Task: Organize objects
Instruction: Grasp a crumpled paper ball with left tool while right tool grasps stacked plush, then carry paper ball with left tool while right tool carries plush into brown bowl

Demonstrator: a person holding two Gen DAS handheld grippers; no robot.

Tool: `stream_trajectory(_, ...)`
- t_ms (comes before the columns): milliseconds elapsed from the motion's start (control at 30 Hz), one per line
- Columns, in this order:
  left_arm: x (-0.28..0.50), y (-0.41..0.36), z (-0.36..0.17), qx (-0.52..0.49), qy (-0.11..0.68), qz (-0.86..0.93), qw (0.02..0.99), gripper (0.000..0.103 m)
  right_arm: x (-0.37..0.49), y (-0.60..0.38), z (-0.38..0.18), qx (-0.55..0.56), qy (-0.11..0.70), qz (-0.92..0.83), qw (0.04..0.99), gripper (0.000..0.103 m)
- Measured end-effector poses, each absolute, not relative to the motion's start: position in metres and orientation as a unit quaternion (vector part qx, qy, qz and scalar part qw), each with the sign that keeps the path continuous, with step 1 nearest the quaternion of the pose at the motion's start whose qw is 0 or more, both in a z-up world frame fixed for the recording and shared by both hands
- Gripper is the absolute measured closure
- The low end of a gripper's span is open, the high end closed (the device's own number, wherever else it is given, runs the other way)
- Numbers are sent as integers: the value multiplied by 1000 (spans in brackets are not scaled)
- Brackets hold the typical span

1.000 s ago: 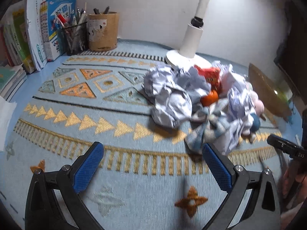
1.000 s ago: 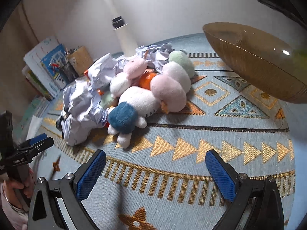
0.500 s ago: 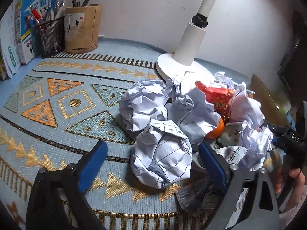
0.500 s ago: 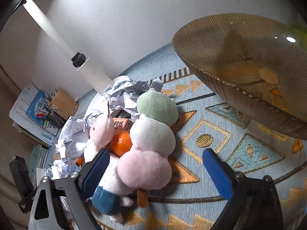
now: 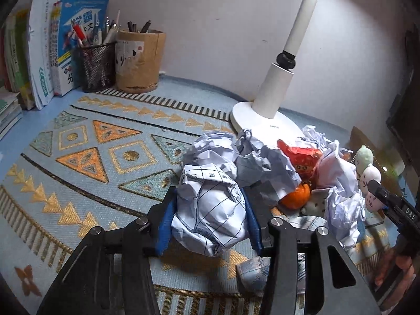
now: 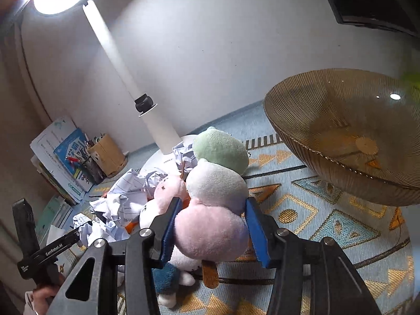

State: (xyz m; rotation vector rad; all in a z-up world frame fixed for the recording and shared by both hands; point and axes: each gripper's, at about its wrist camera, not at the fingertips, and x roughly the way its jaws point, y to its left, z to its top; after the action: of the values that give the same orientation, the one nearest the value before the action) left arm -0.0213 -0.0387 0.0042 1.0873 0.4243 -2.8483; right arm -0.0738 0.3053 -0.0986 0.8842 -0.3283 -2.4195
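Left claw (image 5: 208, 216) closing around paper ball (image 5: 210, 210); right claw (image 6: 211, 232) closing around dango plush (image 6: 214, 197) (bowl (image 6: 302, 141) right-view only).

A plain white wall (image 5: 210, 26) backs the surface, which is covered by a light blue mat (image 5: 105, 157) patterned with orange triangles. A white desk lamp (image 5: 278, 92) stands near the back edge, lit. Books (image 5: 39, 65) lean at the left edge beside 2 pen holders (image 5: 118, 60).

Left hand-held gripper (image 5: 208, 219) closing around crumpled paper ball (image 5: 210, 210) (printed grid lines).
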Motion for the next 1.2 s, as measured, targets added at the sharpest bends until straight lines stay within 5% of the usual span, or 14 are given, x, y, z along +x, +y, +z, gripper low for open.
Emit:
stream_trajectory(233,-18,-29,14,345,107,-930,67,58,-72,305,-96,330,-120,-897,267,55)
stream_trajectory(333,-8,-17,51,309,127,-941,43,58,-71,316,-83,329,-180,-877,299,55)
stream_trajectory(700,-83,130,105,279,37,-956,-80,58,-102,390,2,262,-184,-914,251,56)
stream_trajectory(967,-88,156,87,303,48,-948,-88,58,-77,395,-34,348,-143,-873,310,57)
stream_trajectory(1033,-83,143,81,314,63,-943,-86,58,-60,386,-56,373,-130,-864,312,43)
stream_trajectory(1100,-77,132,76,318,63,-943,-73,58,-49,378,-78,394,-101,-866,292,14)
stream_trajectory(1200,-69,121,72,323,52,-943,-63,57,-41,364,-103,436,-54,-858,268,13)
